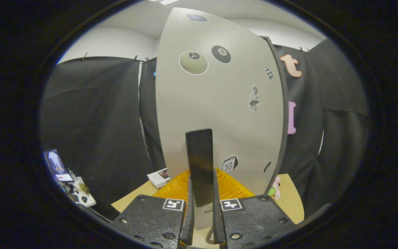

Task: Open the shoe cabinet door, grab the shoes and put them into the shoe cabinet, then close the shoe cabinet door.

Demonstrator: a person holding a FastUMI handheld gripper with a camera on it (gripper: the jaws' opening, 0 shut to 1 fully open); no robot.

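The tongs (201,207) are closed on the dark handle (199,162) of the shoe cabinet door (216,103), both fingers (188,214) pressed against its sides, a grip suited to swinging the grey, sticker-dotted panel on its hinge. The door stands upright just ahead, above an orange mat (231,186) on the wooden surface (294,200). Whether it is opening or closing cannot be told.
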